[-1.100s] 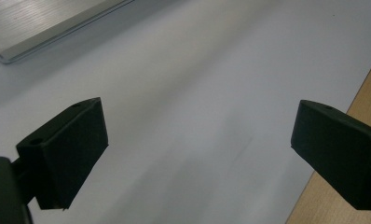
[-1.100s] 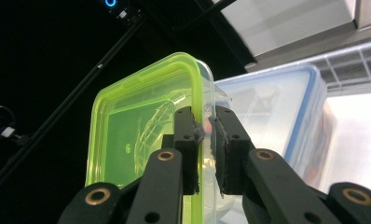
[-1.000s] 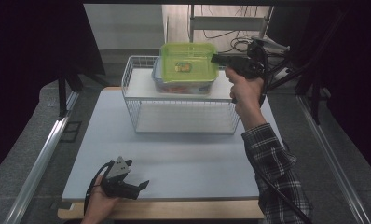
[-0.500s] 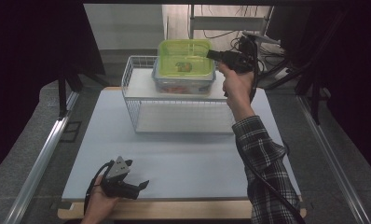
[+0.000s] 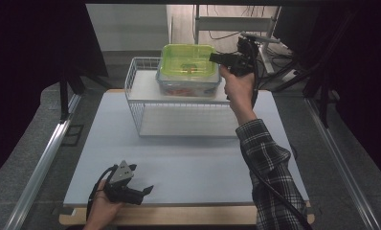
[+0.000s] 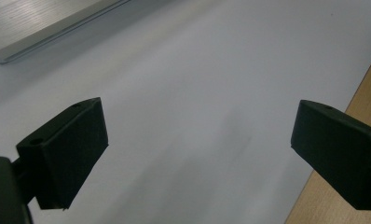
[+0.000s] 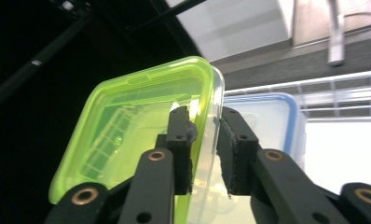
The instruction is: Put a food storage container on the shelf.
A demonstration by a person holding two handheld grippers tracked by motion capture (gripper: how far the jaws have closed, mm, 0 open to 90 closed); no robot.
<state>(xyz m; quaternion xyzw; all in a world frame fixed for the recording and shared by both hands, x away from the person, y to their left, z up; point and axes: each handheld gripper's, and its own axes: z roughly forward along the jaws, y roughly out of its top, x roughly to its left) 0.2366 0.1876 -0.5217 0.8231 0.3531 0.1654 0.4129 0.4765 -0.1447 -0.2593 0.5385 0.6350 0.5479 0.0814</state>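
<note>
High view: the green-lidded box sits stacked on a blue-lidded box on the top shelf of the white wire rack at the far side of the table. The right gripper comes in level from the box's right side, its jaws at the right-hand edge of the green lid. The box's long axis runs left to right across the rack, so the gripper meets it end-on at a short side. The left gripper rests near the table's front edge, well apart from the rack, so the right hand is plainly the nearer one.

Left gripper view: its jaws stand wide apart with nothing between them, just bare table below and the wooden edge to one side.

Right gripper view: the rim of the green-lidded box runs between the two pads. The jaws have just been opening a little. A sliver of space seems to show on each side of the rim, so the grip looks let go, though at this angle I cannot be sure the left pad is fully off. The blue-lidded box shows behind, beyond the right-hand jaw. Any pull-back should run straight along the jaws, away from the rim.
</note>
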